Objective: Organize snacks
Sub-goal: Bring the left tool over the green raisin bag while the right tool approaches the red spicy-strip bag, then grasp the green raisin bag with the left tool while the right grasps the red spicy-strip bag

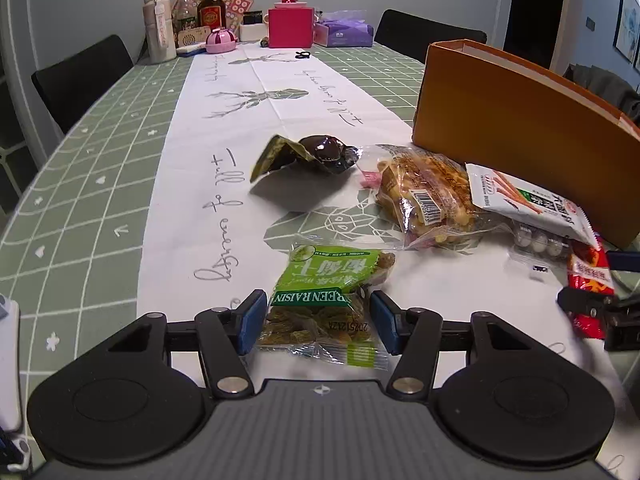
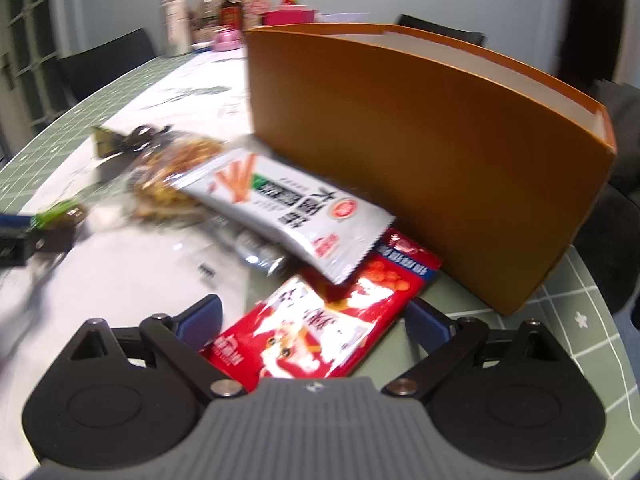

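Desk comes first: a long one under a green checked cloth with a white runner, and every place below is taken from the orange box that stands open-topped on it.

In front of the box's long wall lies the heap of snacks. A white packet with orange sticks printed on it rests against the base of that wall, overlapping a clear bag of golden pieces on the side away from the box. A dark glossy pouch sits further out from the box, apart from the heap.

The red snack packet lies flat at the foot of the box, partly under the white packet. The right gripper straddles it, its fingers spread wide with a gap on each side, so nothing is held.

The green raisin bag lies well out from the box, toward the near edge. The left gripper has its fingers at a middling spread on either side of the bag; whether they press it I cannot tell.

I judge this the pick-up step. Next, each pair of fingers must close firmly, lift, and carry over the box's rim.
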A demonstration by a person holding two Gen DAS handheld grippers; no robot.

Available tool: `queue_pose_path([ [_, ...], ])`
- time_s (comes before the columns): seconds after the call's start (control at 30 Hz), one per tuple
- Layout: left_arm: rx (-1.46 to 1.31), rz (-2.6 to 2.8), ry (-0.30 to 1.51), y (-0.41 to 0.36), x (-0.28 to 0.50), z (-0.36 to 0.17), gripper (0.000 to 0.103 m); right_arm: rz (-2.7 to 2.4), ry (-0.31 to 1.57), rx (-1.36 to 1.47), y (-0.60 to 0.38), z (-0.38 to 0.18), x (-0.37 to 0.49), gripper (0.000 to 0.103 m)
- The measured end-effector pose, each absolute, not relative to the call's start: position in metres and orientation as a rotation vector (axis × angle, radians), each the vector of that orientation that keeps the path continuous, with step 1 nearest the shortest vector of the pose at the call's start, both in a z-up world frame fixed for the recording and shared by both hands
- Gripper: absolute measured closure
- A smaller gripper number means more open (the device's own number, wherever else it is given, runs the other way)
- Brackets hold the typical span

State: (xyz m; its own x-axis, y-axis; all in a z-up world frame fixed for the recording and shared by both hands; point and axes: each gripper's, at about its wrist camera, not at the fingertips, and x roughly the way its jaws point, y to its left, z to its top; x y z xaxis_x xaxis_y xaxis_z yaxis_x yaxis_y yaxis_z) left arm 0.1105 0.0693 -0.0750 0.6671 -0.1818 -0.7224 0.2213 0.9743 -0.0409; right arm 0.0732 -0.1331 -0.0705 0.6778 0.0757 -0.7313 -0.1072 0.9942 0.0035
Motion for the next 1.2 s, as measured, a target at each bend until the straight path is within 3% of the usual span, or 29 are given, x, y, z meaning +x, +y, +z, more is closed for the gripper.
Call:
queue_pose_path([
  [0.1,0.019,-0.243,0.816,0.071,0.105,-0.074,0.038,0.185,0.828,-0.067,-0.143,-0.068,0.064,0.012],
  [0.27,0.023,-0.278,0.828,0.067,0.088,-0.073,0.038,0.300,0.886,-0.128,-0.170,-0.058,0.051,0.028],
  [0.43,0.034,-0.298,0.845,0.061,0.078,-0.072,0.037,0.294,0.955,-0.207,-0.196,-0.051,0.039,0.029],
  [0.53,0.042,-0.289,0.847,0.058,0.076,-0.072,0.031,0.222,0.963,-0.261,-0.202,-0.049,0.034,0.014],
  [0.67,0.003,-0.261,0.835,0.061,0.080,-0.071,0.028,0.161,0.961,-0.114,-0.215,-0.049,0.038,0.014],
  [0.83,-0.019,-0.263,0.793,0.062,0.080,-0.065,0.023,0.111,0.925,-0.041,-0.208,-0.055,0.045,0.022],
  [1.2,0.044,-0.270,0.822,0.050,0.084,-0.075,0.021,0.093,0.883,-0.037,-0.211,-0.057,0.045,0.031],
])
